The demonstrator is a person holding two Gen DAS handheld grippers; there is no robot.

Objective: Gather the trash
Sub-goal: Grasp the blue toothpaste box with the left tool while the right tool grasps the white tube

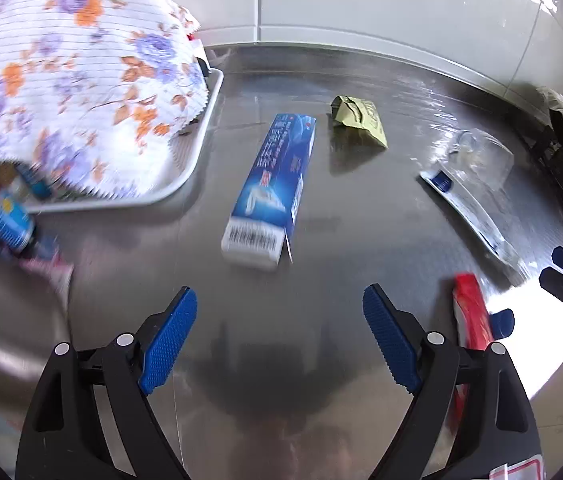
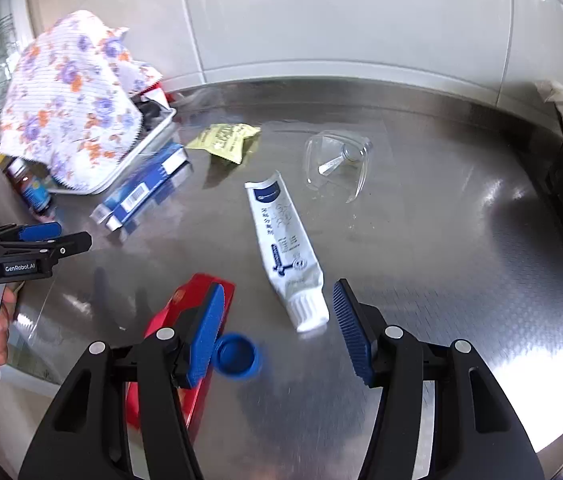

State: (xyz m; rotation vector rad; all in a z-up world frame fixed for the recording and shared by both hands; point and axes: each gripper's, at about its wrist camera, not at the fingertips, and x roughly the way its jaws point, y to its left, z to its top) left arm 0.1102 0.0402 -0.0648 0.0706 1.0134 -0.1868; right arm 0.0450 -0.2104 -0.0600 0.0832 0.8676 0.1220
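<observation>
On the steel counter (image 1: pixel 321 308), several pieces of trash were spread: a blue carton (image 1: pixel 269 188) at the centre of the left wrist view, a crumpled yellow packet (image 1: pixel 357 120) above it, and a white tube (image 2: pixel 287 248), a blue cap (image 2: pixel 237 356), a red box (image 2: pixel 185 320) and a clear plastic shell (image 2: pixel 337 164) in the right wrist view. Nothing was yet held, so the approach stage was judged to be in hand. The left gripper (image 1: pixel 279 336) was held wide apart and tilted downward, lined up below the carton. The right gripper (image 2: pixel 279 332) was kept half spread and empty, with the tube's neck just above its jaws. A further advance and a squeeze would be called for next.
</observation>
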